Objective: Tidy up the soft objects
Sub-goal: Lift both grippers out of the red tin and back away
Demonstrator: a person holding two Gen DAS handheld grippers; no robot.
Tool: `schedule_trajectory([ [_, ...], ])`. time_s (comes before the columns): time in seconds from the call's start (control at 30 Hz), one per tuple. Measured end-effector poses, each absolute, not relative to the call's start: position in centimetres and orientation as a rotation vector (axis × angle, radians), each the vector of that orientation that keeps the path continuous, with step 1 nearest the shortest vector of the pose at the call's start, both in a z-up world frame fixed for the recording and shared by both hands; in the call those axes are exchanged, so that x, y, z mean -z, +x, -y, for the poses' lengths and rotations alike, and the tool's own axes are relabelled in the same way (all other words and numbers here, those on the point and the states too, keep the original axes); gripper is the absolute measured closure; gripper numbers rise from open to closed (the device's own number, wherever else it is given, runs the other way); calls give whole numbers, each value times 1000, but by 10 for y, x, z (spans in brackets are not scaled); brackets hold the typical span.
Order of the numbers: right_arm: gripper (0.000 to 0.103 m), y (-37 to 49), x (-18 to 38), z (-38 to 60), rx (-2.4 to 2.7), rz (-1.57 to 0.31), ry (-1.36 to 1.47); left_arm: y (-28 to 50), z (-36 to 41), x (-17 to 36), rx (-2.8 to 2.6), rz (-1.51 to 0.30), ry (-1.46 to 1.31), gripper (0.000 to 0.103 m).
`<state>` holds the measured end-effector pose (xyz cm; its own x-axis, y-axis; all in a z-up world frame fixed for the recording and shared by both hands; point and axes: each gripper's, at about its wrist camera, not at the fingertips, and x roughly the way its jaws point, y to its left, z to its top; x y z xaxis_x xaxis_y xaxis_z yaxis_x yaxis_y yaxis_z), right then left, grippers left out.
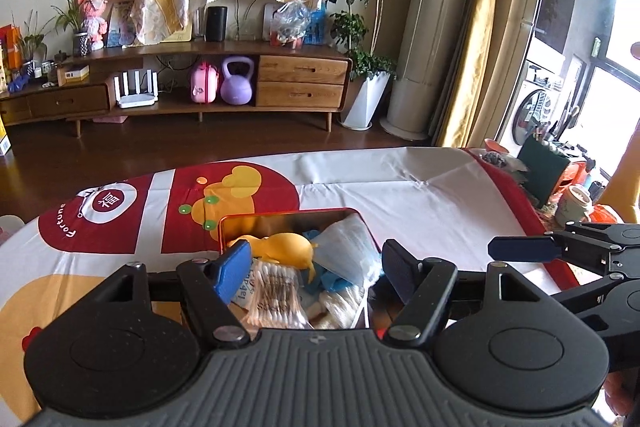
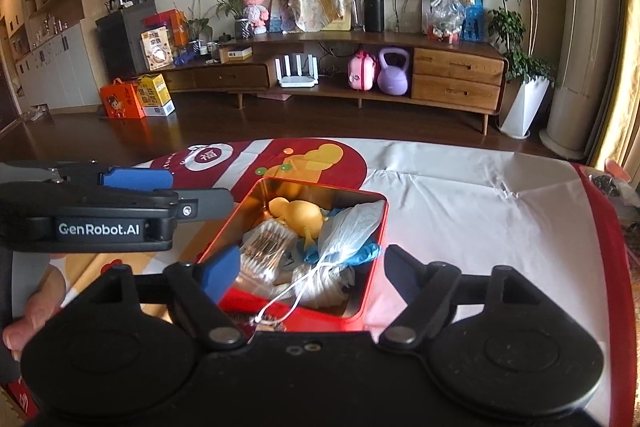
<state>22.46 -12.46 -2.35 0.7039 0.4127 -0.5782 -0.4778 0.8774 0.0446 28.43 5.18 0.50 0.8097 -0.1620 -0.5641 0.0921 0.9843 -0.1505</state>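
Hovering spread-jawed, both grippers, left [image 1: 310, 263] and right [image 2: 310, 267], face the red tin [image 2: 372, 267] at twelve o'clock; its long axis runs away, right seemingly nearer.

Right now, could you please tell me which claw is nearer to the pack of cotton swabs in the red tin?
Left. The left claw hangs open directly over the cotton swabs; the right claw sits open at the tin's near edge, farther back.
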Motion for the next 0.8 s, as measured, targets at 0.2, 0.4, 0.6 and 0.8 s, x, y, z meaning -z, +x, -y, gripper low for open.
schedule_trajectory([
  [0.2,11,196,20,133,-516,-581,-121,255,-44,-13,153,-598,-107,23],
  [0.4,2,173,22,139,-530,-565,-104,231,-39,-14,169,-597,-104,19],
  [0.6,0,158,30,141,-541,-565,-96,209,-41,-8,176,-612,-125,15],
  [0.8,0,148,44,146,-542,-581,-97,193,-49,3,169,-624,-161,3],
])
